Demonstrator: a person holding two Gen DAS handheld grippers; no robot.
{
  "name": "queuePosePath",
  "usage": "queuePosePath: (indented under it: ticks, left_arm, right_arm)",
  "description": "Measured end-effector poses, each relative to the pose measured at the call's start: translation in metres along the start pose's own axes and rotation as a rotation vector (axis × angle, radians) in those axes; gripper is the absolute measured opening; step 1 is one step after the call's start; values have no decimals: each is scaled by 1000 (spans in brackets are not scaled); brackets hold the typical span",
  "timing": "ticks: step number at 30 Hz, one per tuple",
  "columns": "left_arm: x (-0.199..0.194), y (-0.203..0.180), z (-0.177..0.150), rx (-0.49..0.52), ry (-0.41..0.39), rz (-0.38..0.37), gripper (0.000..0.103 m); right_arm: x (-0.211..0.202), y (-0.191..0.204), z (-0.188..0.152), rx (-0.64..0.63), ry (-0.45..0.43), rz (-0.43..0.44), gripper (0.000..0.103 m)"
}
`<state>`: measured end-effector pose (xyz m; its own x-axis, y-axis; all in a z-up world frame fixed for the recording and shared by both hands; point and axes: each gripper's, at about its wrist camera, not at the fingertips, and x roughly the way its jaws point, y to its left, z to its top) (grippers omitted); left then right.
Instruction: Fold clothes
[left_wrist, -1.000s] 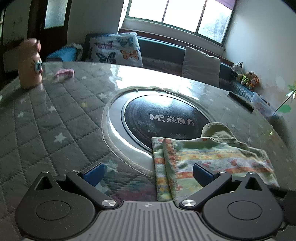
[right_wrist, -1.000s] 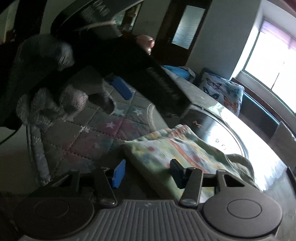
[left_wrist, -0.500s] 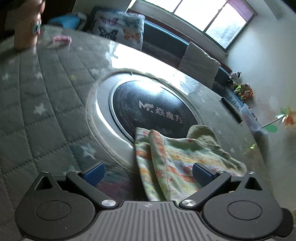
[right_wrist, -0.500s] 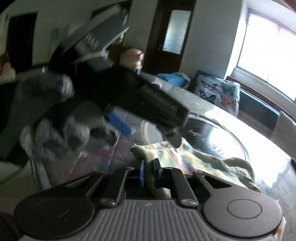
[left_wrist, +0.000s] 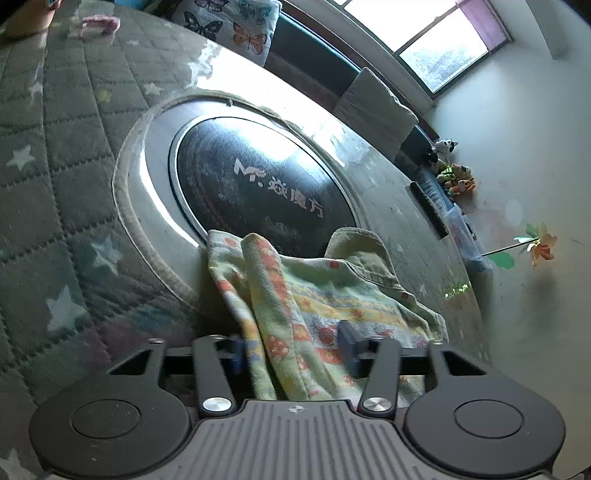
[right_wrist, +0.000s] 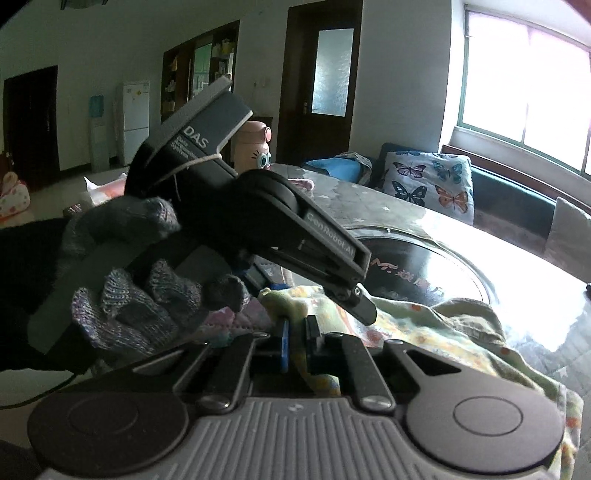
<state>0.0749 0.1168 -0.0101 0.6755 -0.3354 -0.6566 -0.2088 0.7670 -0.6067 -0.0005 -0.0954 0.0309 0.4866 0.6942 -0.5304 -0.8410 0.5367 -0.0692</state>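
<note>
A folded pastel garment (left_wrist: 325, 295) with stripes and orange prints lies at the near edge of the black round disc (left_wrist: 258, 177), its olive collar toward the far side. My left gripper (left_wrist: 291, 349) is open but half narrowed, and a band of the garment runs between its blue pads. In the right wrist view the garment (right_wrist: 424, 332) spreads right of my right gripper (right_wrist: 297, 343), which is shut on its near corner. A gloved hand (right_wrist: 147, 295) holds the left tool just above that corner.
A grey quilted star cover (left_wrist: 55, 147) drapes the round table around the disc. A pink bottle (right_wrist: 255, 147) stands at the far side, and a black remote (left_wrist: 428, 210) lies near the right rim. A sofa with a butterfly cushion (right_wrist: 432, 184) sits beyond.
My right gripper went from open to shut on the garment's corner. The left gripper moved forward over the garment and its fingers have drawn about halfway together.
</note>
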Motion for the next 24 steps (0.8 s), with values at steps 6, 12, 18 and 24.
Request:
queuePosePath:
  ticks: [6,12,18,24]
  left_arm:
    - [4,2,2,-15,4,22,20]
    - [7,2,0,-9,1,29,18]
    - [5,0,-1,-1,-4,34,18]
    - [6,0,-2,7,-5,41,18]
  right_arm:
    - [-9,-7,-3,39,0,14,13]
    - [-22,-48,-14,138,6,-80,13]
    - [-17,-111,-31,249,45,-276,13]
    - [-8,-159,-51,373,67,-363,13]
